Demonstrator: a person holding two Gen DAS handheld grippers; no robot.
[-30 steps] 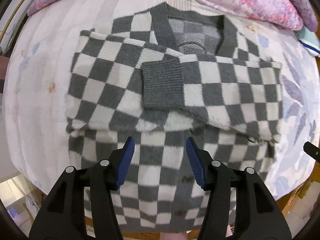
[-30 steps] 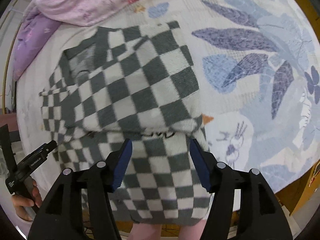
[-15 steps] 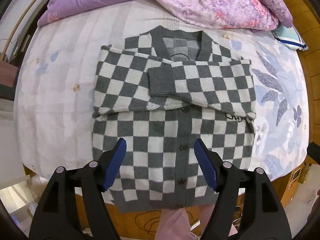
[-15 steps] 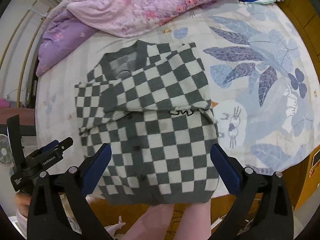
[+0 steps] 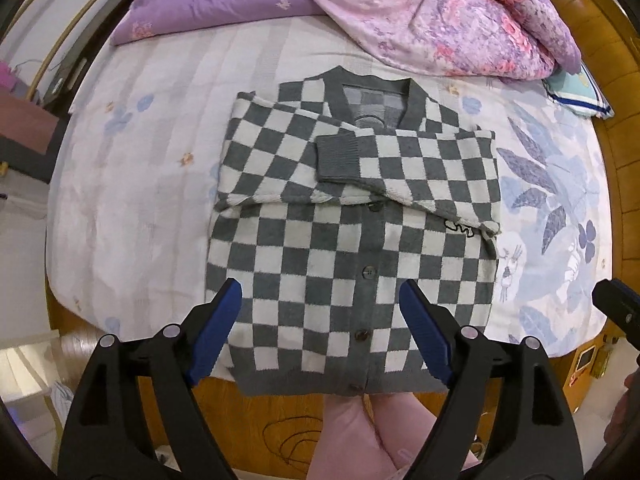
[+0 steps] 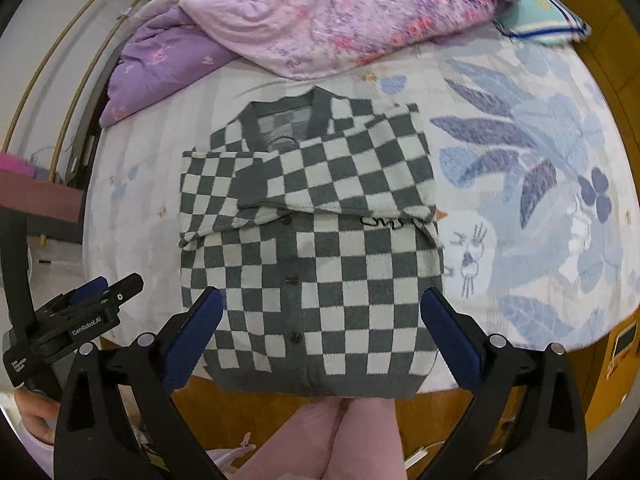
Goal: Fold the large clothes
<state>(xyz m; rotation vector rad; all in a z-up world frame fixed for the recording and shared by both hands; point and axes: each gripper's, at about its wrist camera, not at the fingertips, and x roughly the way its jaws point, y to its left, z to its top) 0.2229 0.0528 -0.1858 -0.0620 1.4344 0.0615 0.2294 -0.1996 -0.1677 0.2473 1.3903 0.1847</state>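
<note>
Both claws have been lifted away from the checked cardigan (image 5: 352, 248) since the earlier frames, so that far more of the bed sheet (image 5: 152, 208) is seen around the garment. The left gripper (image 5: 320, 316) is held spread above the lower half of the cardigan; its jaws have just been opening further, and nothing is gripped between them, the knit lying well below the blue pads (image 5: 216, 332). The right gripper (image 6: 322, 320) is likewise spread wide, with nothing pinched; its jaws were opened within the last moment and the cloth is seen far beneath them. Ahead of both claws the cardigan is laid flat, buttoned, with both sleeves folded across the chest and a grey cuff (image 5: 338, 158) resting on top. Its hem is found nearest the claws, at the bed's near edge, and its collar farthest away. Beyond the collar a pink floral quilt (image 5: 432, 16) and a purple pillow (image 5: 208, 4) are seen. In the right wrist view the left gripper appears low at the left, gripped by a hand (image 6: 34, 408)
</note>
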